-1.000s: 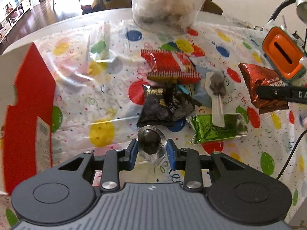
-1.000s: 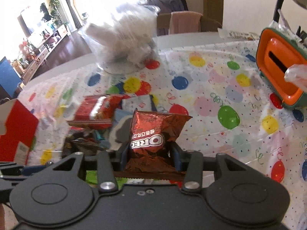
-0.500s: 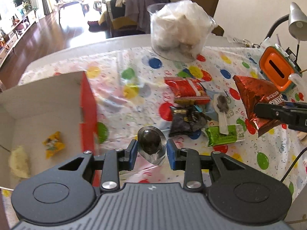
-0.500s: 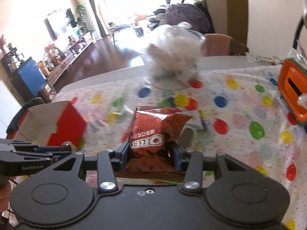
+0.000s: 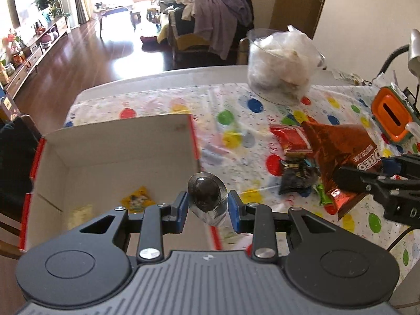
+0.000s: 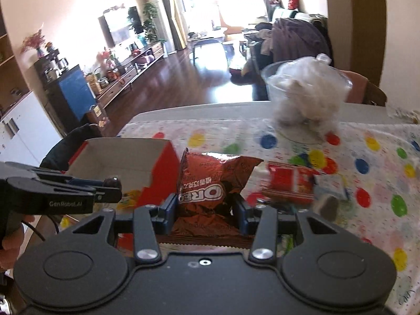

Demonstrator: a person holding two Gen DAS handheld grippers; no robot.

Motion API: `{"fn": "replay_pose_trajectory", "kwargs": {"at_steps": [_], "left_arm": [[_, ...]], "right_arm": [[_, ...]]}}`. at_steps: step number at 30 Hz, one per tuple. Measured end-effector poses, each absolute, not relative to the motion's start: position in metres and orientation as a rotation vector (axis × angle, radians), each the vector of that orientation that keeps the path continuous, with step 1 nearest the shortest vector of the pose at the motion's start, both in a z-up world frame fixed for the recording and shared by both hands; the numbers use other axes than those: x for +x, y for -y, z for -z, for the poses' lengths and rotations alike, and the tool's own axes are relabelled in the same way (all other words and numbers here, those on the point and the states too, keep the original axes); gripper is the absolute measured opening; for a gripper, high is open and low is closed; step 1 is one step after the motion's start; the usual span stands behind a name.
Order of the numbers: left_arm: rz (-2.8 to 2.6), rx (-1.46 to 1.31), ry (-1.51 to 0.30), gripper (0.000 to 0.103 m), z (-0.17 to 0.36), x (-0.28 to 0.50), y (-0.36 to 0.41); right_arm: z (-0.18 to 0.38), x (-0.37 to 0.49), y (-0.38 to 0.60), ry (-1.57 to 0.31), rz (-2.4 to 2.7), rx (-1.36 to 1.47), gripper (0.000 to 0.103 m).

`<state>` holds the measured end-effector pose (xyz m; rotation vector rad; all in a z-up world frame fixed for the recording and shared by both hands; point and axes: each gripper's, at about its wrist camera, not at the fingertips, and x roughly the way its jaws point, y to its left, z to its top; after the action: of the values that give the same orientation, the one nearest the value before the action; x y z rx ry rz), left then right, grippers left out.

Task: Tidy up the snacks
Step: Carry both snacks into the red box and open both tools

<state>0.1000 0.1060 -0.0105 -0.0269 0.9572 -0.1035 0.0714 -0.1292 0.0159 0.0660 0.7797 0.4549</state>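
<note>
My left gripper [image 5: 207,211] is shut on a clear-wrapped dark round candy [image 5: 205,193] and holds it above the right wall of the open red-and-white cardboard box [image 5: 118,141]. A yellow wrapped snack [image 5: 137,200] lies inside the box. My right gripper [image 6: 204,216] is shut on a brown Oreo packet [image 6: 210,183], held above the table right of the box [image 6: 118,155]. That packet also shows in the left wrist view [image 5: 338,147]. A red snack pack [image 5: 291,139], a black one [image 5: 299,176] and a green one [image 5: 324,197] lie on the spotted tablecloth [image 5: 236,120].
A clear tub of white bagged items [image 5: 282,60] stands at the table's far side. An orange-and-green device [image 5: 393,115] and a lamp [image 5: 412,52] are at the right. A dark chair [image 5: 13,162] is left of the box.
Both grippers have risen and swung left toward the box, each still holding its snack. The box interior has come into view under the left gripper.
</note>
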Motion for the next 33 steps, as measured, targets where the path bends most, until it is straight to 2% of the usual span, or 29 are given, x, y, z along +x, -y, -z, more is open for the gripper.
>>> {"fn": "replay_pose_trajectory", "kwargs": {"at_steps": [17,33], "left_arm": [[0.029,-0.017,-0.935,0.032,0.002,0.106,-0.201],[-0.018,-0.011,-1.1,0.032,0.055,0.148,-0.274]], "right_arm": [[-0.014,0.092,0.014,-0.814,-0.553,0.006,0.044],[0.028,0.121,-0.087,-0.936,-0.61,-0.134,0.044]]}}
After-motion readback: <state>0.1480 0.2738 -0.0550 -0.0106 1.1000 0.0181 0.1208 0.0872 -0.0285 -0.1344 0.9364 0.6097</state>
